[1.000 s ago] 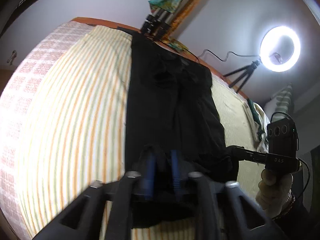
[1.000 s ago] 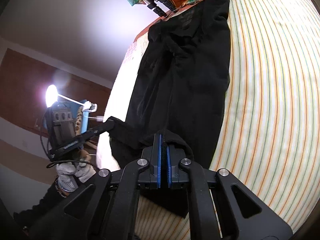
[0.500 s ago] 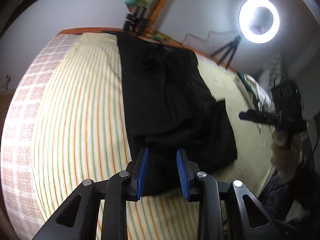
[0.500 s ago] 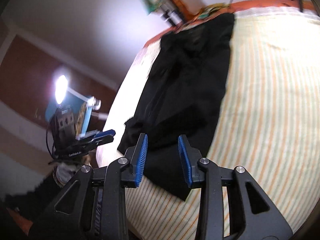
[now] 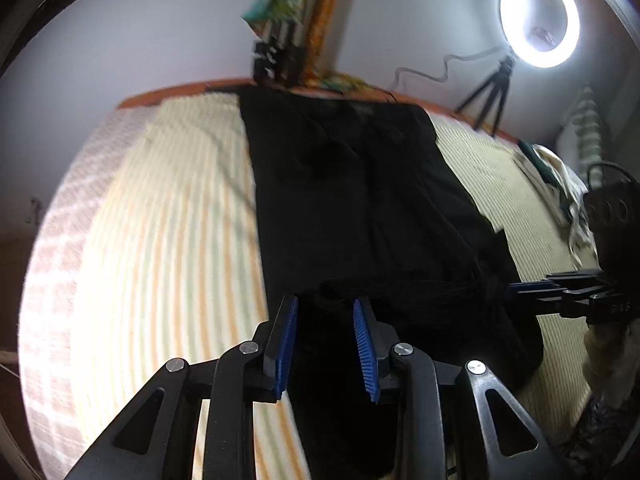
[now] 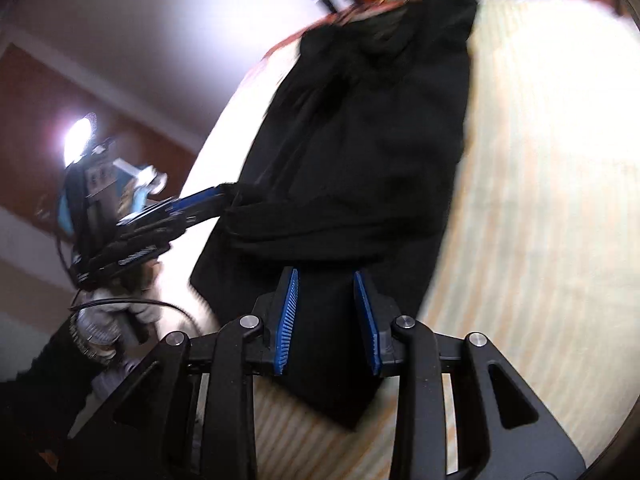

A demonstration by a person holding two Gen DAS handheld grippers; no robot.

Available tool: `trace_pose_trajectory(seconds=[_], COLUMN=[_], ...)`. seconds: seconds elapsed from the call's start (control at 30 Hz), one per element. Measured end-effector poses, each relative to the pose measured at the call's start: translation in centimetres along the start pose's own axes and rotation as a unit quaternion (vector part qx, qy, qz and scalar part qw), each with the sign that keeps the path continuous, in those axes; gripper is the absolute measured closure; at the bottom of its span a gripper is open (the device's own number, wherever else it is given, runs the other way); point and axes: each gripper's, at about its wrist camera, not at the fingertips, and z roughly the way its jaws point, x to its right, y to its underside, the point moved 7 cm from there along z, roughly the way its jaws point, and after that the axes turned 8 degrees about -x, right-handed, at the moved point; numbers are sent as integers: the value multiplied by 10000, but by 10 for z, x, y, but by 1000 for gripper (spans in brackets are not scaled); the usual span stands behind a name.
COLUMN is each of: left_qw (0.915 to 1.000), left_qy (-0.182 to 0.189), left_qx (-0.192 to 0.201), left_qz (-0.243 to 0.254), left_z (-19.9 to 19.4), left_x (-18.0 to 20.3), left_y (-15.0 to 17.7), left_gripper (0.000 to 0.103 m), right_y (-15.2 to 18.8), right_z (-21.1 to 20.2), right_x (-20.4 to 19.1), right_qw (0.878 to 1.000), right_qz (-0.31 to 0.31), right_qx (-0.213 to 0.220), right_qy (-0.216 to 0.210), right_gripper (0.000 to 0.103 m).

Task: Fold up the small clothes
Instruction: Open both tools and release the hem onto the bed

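The black clothes (image 5: 360, 208) lie flat on the striped bed (image 5: 160, 240), and the left gripper (image 5: 325, 312) and right gripper (image 6: 326, 284) hang above them, jaws open and holding nothing.

One black garment (image 5: 360, 208), two claws, perhaps one ring light (image 5: 539, 24).

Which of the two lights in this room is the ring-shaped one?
The ring light on the black tripod behind the bed; the other lamp is one solid glare.
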Motion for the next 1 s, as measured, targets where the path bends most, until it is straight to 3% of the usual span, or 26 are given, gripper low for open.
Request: trace_pose_trajectory(seconds=[0.17, 0.23, 0.33, 0.5, 0.57, 0.63, 0.73, 0.83, 0.93, 1.0], left_qw=[9998, 9993, 9992, 9994, 9995, 9996, 9990, 9990, 9993, 9994], left_qy=[85, 348, 363, 283, 232, 1, -411, -236, 58, 208], left_qx=[184, 49, -97, -76, -85, 8, 169, 233, 296, 244], left_qz=[-53, -86, 136, 161, 208, 282, -50, -302, -226, -96], left_z=[-14, -10, 1, 10, 12, 15, 20, 12, -1, -3], left_x=[-16, -18, -13, -9, -10, -13, -34, -49, -47, -40], left_y=[2, 8, 14, 5, -1, -8, -21, -23, -17, -11], left_gripper=[69, 69, 69, 75, 93, 99, 99, 94, 70, 69], right_y=[-8, -9, -8, -3, -1, -1, -3, -6, -10, -10], right_z=[-26, -27, -21, -8, -6, -4, -6, -17, -24, -21], right_x=[14, 20, 24, 18, 17, 18, 25, 27, 29, 31], right_qw=[9978, 9979, 9980, 9985, 9984, 9980, 9957, 9957, 9963, 9967], right_qz=[-39, 43, 114, 39, -14, -29, 35, 78, 72, 147], right_qx=[468, 466, 345, 203, 174, 146, 177, 330, 392, 366], right_qy=[477, 450, 508, 513, 542, 621, 914, 860, 759, 712], right_gripper=[69, 69, 69, 69, 69, 69, 69, 69, 69, 69])
